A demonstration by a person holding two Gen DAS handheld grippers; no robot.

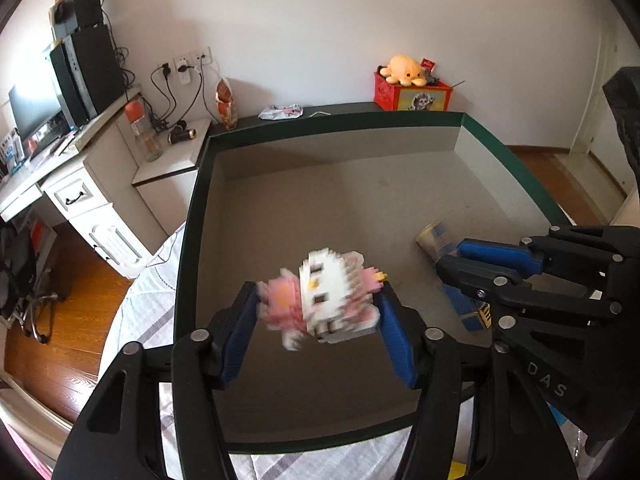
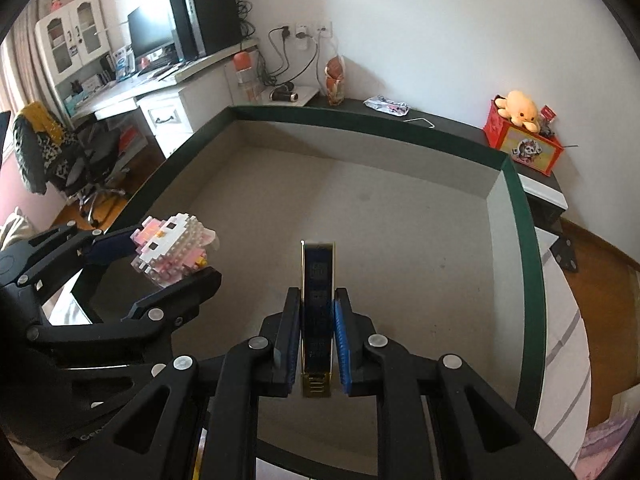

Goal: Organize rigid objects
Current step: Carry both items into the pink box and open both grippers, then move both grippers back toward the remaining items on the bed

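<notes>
A pink and white block figure (image 1: 324,292) sits between the blue pads of my left gripper (image 1: 316,296) above the grey floor of a big green-rimmed box (image 1: 188,260). The figure is blurred while the fingers are sharp, and a gap shows at the left pad, so the jaws stand open around it. In the right wrist view the figure (image 2: 172,248) lies between the left gripper (image 2: 176,256) fingers at the box's left side. My right gripper (image 2: 317,294) is shut on a thin blue and gold flat case (image 2: 318,272), held edge-on over the box (image 2: 528,260). The right gripper (image 1: 448,258) also shows at the right.
The box lies on a bed with a white striped sheet (image 1: 152,304). Behind it a dark shelf carries a red tin with an orange plush octopus (image 2: 520,110), a snack bag (image 2: 335,80) and a wrapper. A white desk with monitor (image 1: 28,112) and an office chair (image 2: 80,160) stand left.
</notes>
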